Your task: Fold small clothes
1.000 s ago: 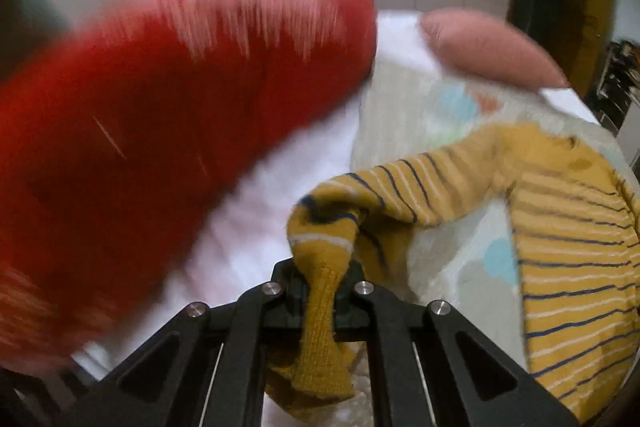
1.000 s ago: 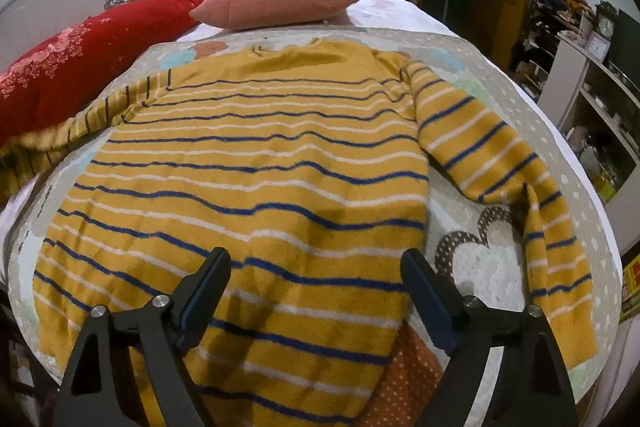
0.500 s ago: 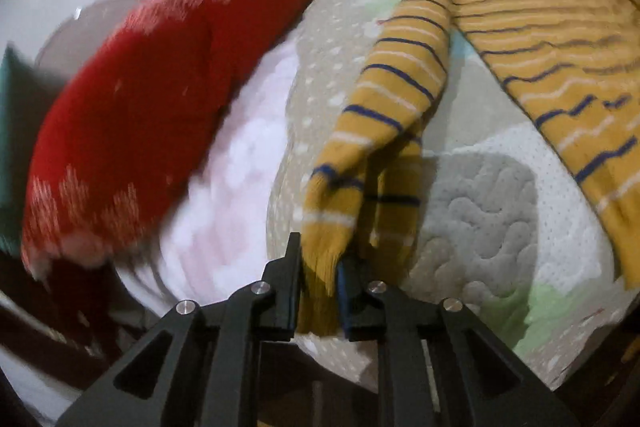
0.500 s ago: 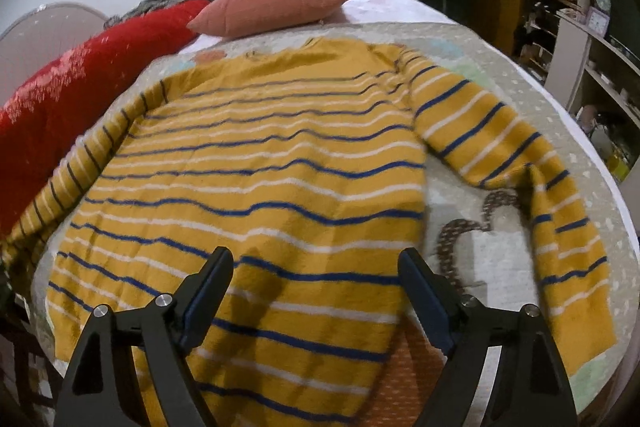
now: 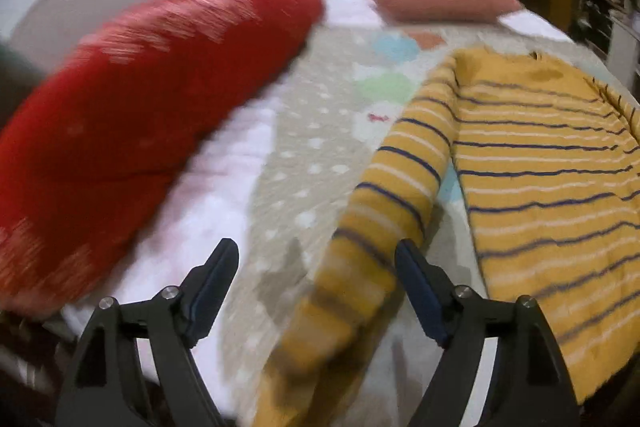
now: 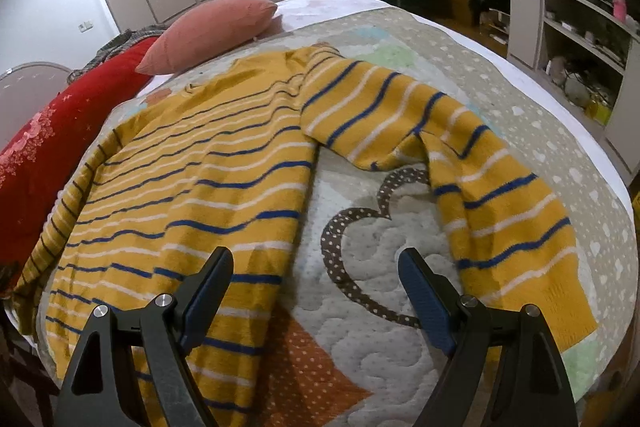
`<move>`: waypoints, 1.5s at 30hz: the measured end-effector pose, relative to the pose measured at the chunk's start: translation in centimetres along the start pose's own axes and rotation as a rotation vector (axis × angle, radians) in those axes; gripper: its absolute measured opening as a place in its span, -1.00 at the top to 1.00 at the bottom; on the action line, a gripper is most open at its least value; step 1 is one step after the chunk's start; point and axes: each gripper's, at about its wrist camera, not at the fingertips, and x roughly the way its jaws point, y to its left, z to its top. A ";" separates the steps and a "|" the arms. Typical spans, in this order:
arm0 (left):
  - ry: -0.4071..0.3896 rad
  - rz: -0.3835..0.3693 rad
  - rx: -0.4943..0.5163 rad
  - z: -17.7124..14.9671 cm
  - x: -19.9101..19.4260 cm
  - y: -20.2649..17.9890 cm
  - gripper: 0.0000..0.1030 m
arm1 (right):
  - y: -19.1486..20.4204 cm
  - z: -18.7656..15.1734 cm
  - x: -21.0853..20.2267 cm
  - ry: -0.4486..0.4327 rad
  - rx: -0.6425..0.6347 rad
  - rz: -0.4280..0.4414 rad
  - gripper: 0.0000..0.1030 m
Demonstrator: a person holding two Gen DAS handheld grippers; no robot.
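Note:
A mustard-yellow sweater with blue and white stripes point(image 6: 192, 179) lies flat on a quilted bed cover point(image 6: 372, 247). Its left sleeve point(image 5: 360, 247) runs down toward the bed's near edge in the left wrist view, which is blurred. My left gripper point(image 5: 316, 267) is open and empty above that sleeve's lower part. The right sleeve point(image 6: 480, 195) lies bent on the cover with its cuff point(image 6: 560, 307) near the front edge. My right gripper point(image 6: 316, 275) is open and empty, above the cover between the body's hem and the right sleeve.
A red bolster point(image 6: 36, 163) lies along the bed's left side and shows in the left wrist view point(image 5: 132, 131). A pink pillow point(image 6: 212, 31) sits at the head. White shelves point(image 6: 576, 43) with clutter stand to the right of the bed.
My left gripper has opened and let go of the left sleeve cuff, which now lies on the bed. My right gripper has shifted right, toward the right sleeve, still open.

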 end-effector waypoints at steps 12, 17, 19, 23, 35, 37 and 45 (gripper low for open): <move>0.102 0.014 -0.056 7.6 7.5 2.9 0.85 | 2.8 0.5 1.0 0.024 -0.129 -0.098 -0.71; 0.081 0.060 -0.134 11.5 9.9 6.1 0.78 | 3.9 1.7 2.0 0.035 -0.127 -0.139 -0.71; 0.067 0.010 -0.123 11.4 9.6 5.9 0.52 | 4.0 2.2 1.9 0.031 -0.106 -0.152 -0.71; 0.004 -0.024 -0.103 9.6 6.1 4.7 0.16 | 3.0 2.7 0.9 0.009 -0.078 -0.165 -0.71; -0.044 -0.181 -0.226 -1.0 -4.9 -5.0 -0.31 | -7.8 1.7 -4.0 -0.134 0.005 -0.294 -0.84; -0.021 -0.210 -0.247 -1.5 -5.2 -6.3 -0.31 | -9.2 2.2 -2.1 -0.093 0.012 -0.253 -0.83; -0.047 -0.106 -0.219 -1.9 -8.5 -8.9 -0.31 | -14.8 5.7 1.3 0.037 0.149 0.005 0.75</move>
